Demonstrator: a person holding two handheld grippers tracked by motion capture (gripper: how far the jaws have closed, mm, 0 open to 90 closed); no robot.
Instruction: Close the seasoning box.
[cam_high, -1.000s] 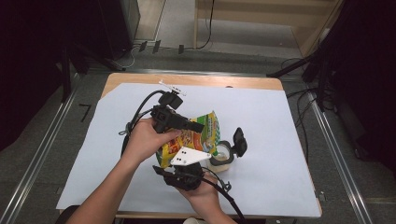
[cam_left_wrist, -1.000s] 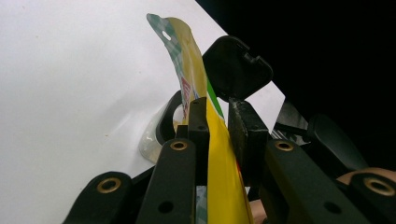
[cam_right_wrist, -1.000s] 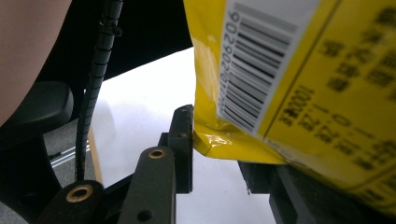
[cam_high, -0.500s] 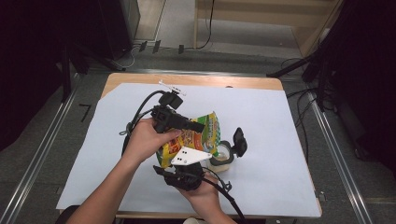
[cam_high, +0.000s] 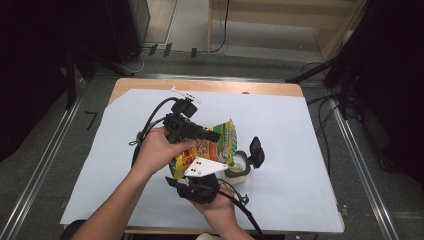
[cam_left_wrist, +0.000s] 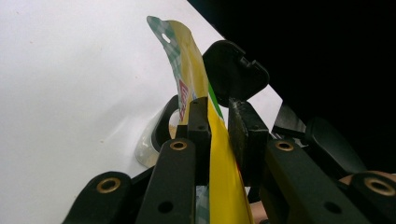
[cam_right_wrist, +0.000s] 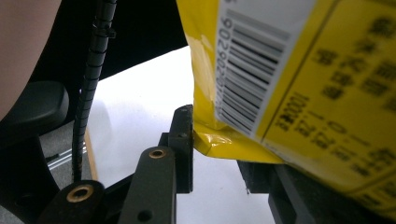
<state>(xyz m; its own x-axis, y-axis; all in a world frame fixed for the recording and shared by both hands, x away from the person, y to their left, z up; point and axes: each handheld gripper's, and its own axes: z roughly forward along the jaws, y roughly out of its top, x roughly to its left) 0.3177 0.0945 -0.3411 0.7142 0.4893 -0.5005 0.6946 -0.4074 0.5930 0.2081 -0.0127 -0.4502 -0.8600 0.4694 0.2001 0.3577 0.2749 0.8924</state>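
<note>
With the left tongs (cam_high: 212, 136) and the right tongs (cam_right_wrist: 217, 140) both pinching the yellow snack pouch (cam_high: 212, 147) above the container (cam_high: 239, 166) near the bench's middle, tilt slowly, keeping its mouth over the opening.

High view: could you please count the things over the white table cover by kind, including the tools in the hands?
Snack bag, yellow: 1
Container with black flip lid: 1
Hand-held gripper: 2, left hand-held gripper and right hand-held gripper, both clamped on the bag
Total: 4
</note>
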